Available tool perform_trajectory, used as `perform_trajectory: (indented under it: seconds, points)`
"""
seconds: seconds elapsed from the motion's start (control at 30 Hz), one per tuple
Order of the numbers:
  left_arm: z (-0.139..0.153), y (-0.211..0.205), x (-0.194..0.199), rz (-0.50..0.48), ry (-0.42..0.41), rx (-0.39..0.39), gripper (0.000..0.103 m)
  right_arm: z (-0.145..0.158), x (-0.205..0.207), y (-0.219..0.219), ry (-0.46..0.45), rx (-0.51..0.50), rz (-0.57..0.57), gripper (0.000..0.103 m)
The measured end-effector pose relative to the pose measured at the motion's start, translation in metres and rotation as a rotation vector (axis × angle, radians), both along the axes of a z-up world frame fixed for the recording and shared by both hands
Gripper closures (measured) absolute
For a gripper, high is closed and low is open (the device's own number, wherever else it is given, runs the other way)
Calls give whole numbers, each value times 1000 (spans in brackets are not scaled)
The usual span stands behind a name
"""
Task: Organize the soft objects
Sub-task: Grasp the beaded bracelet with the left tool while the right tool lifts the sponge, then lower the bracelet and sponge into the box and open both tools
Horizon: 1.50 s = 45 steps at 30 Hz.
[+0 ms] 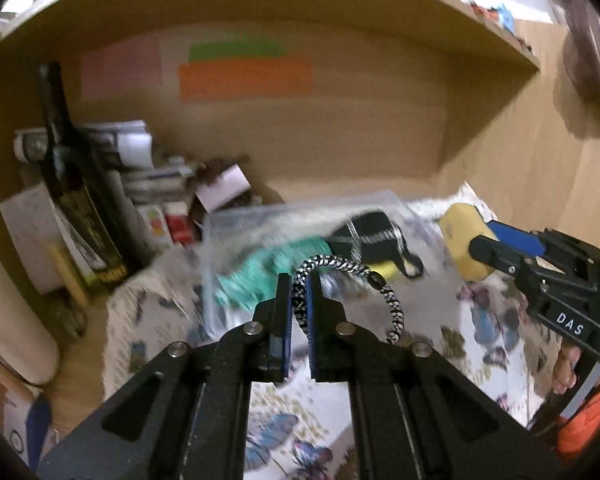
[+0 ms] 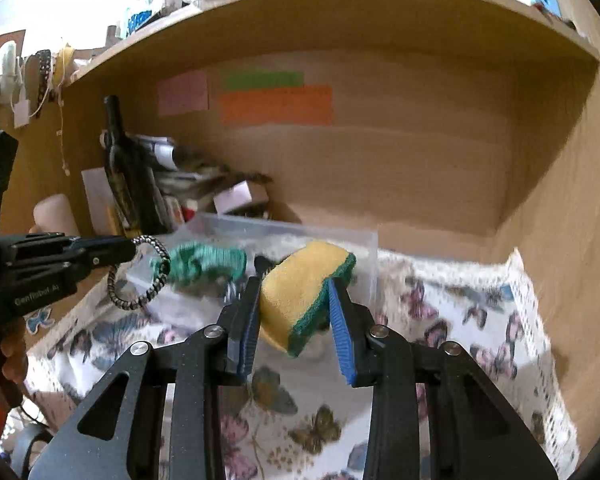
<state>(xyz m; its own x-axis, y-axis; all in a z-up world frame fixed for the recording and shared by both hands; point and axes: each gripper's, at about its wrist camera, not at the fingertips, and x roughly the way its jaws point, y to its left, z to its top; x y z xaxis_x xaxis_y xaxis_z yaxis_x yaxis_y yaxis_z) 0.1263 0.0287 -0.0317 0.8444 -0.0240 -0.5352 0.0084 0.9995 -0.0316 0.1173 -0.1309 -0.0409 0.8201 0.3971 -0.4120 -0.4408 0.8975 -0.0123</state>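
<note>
Your left claw (image 1: 299,294) is clamped on a black-and-white braided cord loop (image 1: 342,270), which arches up and droops to its right. Your right claw (image 2: 294,300) grips a yellow sponge (image 2: 300,292) with a green scouring edge, tilted between the fingers. Both hang above a butterfly-print cloth (image 2: 460,320), just before a clear plastic tub (image 1: 260,216) holding a teal knitted piece (image 2: 204,262).

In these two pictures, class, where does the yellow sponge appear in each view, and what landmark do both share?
Left wrist: sponge at far right, held by the right gripper.
Right wrist: sponge at centre, between the gripper's fingers.
Shared landmark: the orange paper on the shelf's back wall.
</note>
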Motion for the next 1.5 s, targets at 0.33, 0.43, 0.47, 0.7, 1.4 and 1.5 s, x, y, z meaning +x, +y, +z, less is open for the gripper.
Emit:
perform_trajectory:
  seconds: [0.33,0.43,0.47,0.7,1.4,1.5]
  points:
    - [21,23,24,73,-57,-21,97,9,30,31,-1,20,66,73]
    - [12,23,36,80,-46,-21,97,-2,40,42,28,1,89,73]
    - [8,23,42,81,-35,-21,97,-6,43,46,41,-9,95,73]
    - [-31,14,75,57,70,12,97,-41,68,56,132,-113,57,72]
    - [-8,17,34,12,18,-59,79,7,7,25,31,-33,65,65]
    - [6,16,15,10,-35,-59,71,20,-10,19,-14,-3,64,64]
